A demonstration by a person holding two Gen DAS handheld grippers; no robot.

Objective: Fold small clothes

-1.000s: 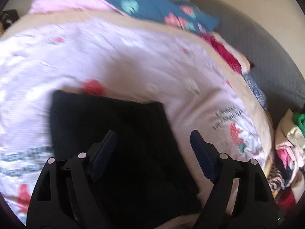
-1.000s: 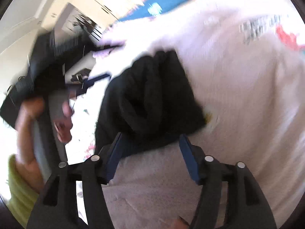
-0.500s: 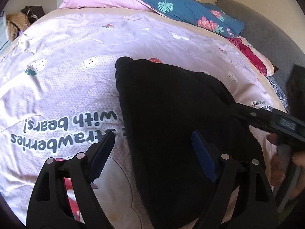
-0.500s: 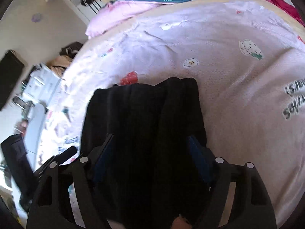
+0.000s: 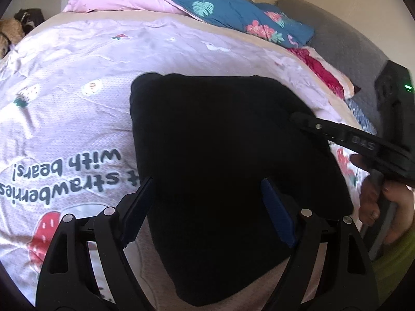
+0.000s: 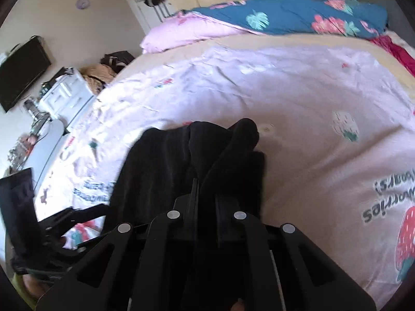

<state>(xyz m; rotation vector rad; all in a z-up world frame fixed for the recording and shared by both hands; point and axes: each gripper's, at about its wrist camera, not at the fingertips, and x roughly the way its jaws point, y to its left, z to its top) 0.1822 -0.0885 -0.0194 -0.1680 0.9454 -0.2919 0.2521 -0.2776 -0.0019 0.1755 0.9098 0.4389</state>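
Observation:
A black garment (image 5: 223, 155) lies folded on the pink strawberry-print bedspread (image 5: 64, 98). My left gripper (image 5: 207, 204) is open just above its near edge, with the cloth between and below the blue pads, not held. My right gripper (image 6: 205, 191) is shut on a bunched edge of the black garment (image 6: 181, 160) and lifts it into a ridge. The right gripper also shows in the left wrist view (image 5: 337, 134), at the garment's right edge.
A pink and blue floral duvet (image 5: 207, 7) is heaped at the far end of the bed. A grey headboard or sofa (image 5: 345, 44) runs along the right. A white dresser (image 6: 67, 96) and a wall TV (image 6: 20, 72) stand left of the bed.
My right gripper has closed on the garment's edge; half a second ago its jaws were open over the cloth. My left gripper stays open and has shifted only a little.

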